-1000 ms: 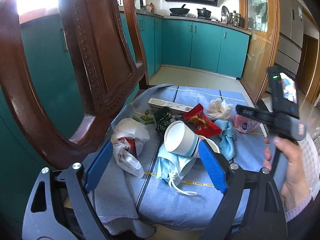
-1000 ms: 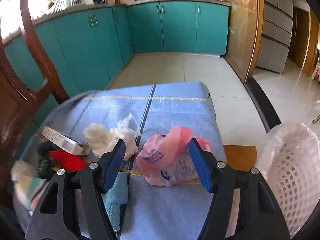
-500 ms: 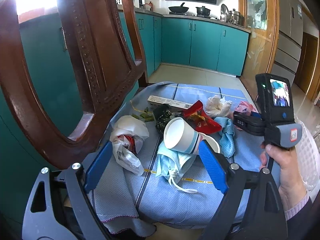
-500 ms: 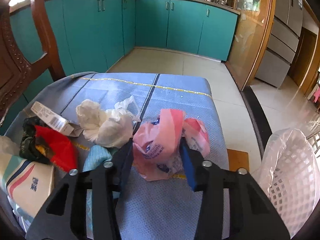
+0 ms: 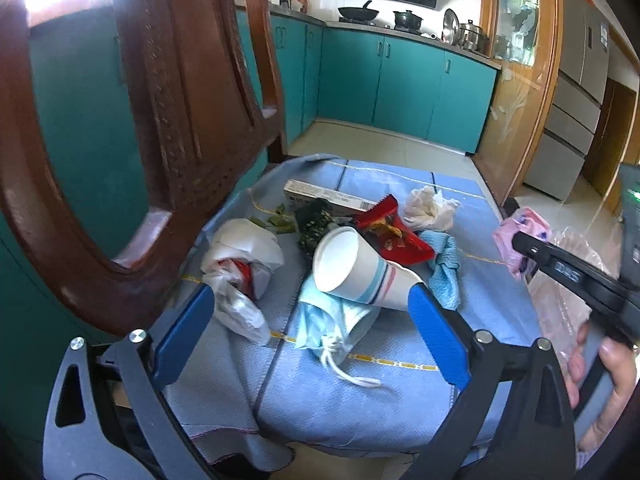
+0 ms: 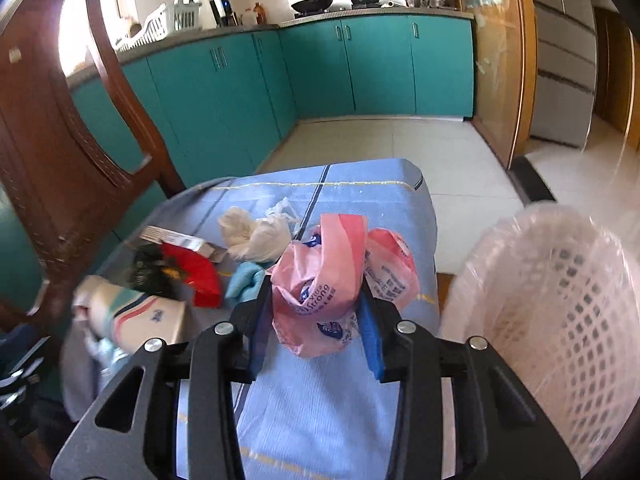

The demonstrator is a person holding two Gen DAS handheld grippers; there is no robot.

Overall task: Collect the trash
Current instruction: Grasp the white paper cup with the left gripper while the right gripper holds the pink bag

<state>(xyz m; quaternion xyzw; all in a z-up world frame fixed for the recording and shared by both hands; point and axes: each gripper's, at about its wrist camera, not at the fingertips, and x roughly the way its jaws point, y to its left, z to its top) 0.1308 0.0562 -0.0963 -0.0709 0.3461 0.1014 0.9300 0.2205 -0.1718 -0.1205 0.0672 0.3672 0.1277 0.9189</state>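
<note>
Right tool (image 6: 316, 312), lower centre of the right wrist view, is clamped on a crumpled pink plastic bag (image 6: 320, 280), lifted off the blue-clothed table (image 6: 360, 184). A lined white basket (image 6: 560, 320) stands at the right edge of the frame, just beside the table. Left tool (image 5: 308, 336), jaws spread wide and holding nothing, hovers at the bottom of its view over a tipped paper cup (image 5: 356, 268) resting on a blue face mask (image 5: 332, 320). Suggested practice: carry the bag fully over the basket rim before releasing, since light film may cling to a pad or drift outside.
</note>
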